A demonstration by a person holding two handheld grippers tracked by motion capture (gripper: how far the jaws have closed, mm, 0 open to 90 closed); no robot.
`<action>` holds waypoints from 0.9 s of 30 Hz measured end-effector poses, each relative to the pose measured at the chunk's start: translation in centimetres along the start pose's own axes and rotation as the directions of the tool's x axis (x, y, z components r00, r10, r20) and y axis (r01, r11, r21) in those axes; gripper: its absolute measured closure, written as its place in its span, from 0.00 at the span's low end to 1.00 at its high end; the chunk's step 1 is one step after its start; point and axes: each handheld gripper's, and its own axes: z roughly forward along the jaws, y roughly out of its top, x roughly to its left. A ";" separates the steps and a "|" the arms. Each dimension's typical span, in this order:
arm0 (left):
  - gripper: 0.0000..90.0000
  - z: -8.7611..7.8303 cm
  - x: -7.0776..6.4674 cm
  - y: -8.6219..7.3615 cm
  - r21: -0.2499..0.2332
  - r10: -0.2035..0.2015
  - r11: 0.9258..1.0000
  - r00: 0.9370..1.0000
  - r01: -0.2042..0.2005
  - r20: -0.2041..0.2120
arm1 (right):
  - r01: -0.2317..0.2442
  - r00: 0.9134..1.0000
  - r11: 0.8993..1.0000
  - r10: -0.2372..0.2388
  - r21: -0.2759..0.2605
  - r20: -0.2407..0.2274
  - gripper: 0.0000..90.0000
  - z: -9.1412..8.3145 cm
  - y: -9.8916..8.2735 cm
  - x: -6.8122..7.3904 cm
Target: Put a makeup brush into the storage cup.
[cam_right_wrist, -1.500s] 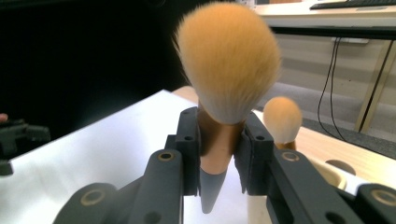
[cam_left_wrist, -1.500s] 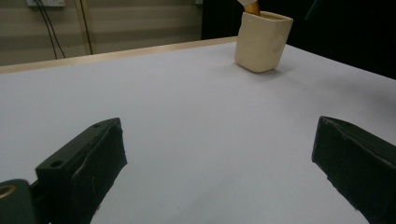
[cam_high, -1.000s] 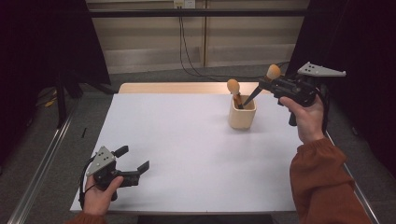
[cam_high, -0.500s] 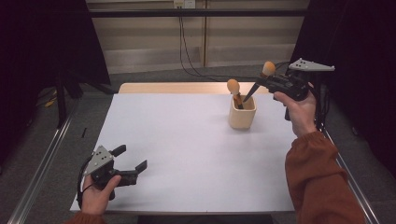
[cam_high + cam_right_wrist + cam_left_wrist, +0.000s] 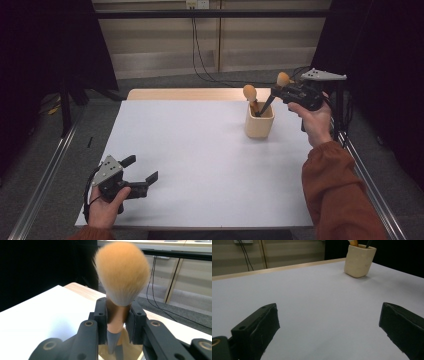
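A cream cup [image 5: 259, 125] stands on the white table [image 5: 200, 165] at the far right, with one orange-tipped brush [image 5: 249, 93] standing in it. My right gripper [image 5: 278, 93] is shut on a second makeup brush [image 5: 282, 79], held just above and right of the cup. That brush tilts, and its dark handle end dips inside the cup's rim. In the right gripper view the pads clamp the brush [image 5: 122, 272] just under its fluffy orange head. My left gripper [image 5: 141, 168] rests at the near left, open and holding nothing. The cup [image 5: 359, 261] is far from it.
A wooden strip [image 5: 190, 94] runs along the table's far edge, and metal rails [image 5: 372, 185] flank both sides. Cables [image 5: 197, 50] hang down the wall behind. A broad bare stretch of white tabletop lies between the two grippers.
My right hand has moved left and slightly down with the brush, so its handle end now sits in the cup. The left gripper has stayed put.
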 end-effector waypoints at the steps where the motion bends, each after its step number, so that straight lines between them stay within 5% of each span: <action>1: 0.03 0.0 0.0 0.0 0.001 -0.001 1.000 1.000 0.001 -0.001 | -0.001 1.000 1.000 0.001 0.002 0.001 0.82 0.1 -0.1 -0.1; 27: 0.03 -0.2 -0.1 0.0 -0.005 0.004 1.000 1.000 -0.004 0.000 | -0.037 0.999 0.997 0.036 0.072 0.018 0.81 2.4 -4.5 -0.5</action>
